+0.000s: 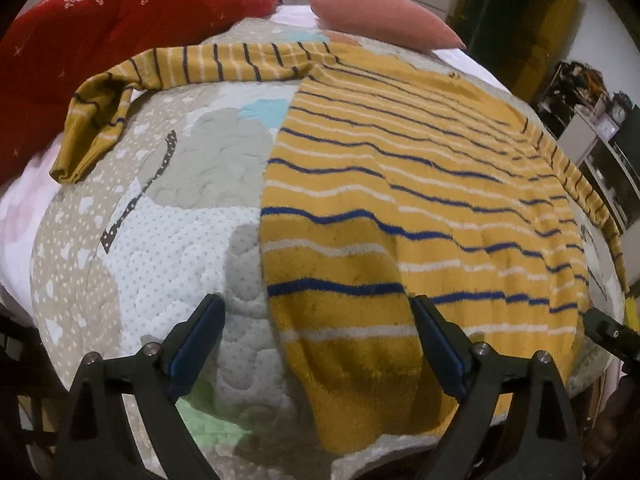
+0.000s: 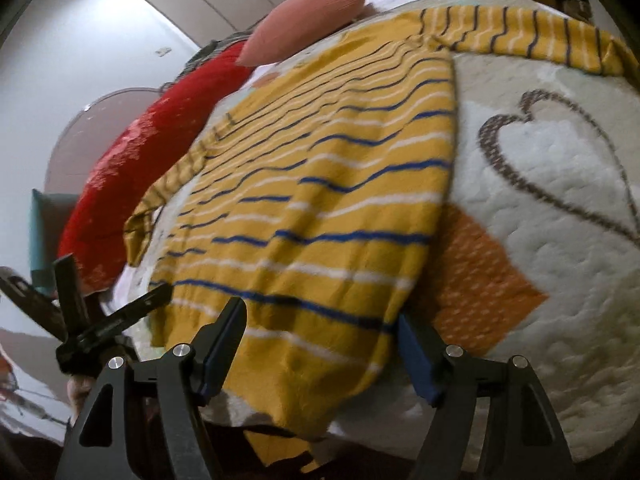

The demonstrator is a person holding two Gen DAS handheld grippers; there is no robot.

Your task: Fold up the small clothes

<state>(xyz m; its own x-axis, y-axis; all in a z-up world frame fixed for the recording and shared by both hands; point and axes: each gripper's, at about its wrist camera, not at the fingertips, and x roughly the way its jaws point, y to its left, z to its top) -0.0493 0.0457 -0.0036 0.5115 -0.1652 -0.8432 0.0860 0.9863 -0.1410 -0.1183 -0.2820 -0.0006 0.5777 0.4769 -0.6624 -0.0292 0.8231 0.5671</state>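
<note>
On the bed's near edge, a striped sweater (image 1: 400,184) is lying flat.
Both the left gripper (image 1: 316,344) and right gripper (image 2: 320,352) are hovering with jaws spread, seemingly gripping nothing.

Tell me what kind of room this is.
Most likely a bedroom: the striped sweater lies spread on a quilted bedspread over a bed, with a red pillow and a pink cushion at its far end.
</note>
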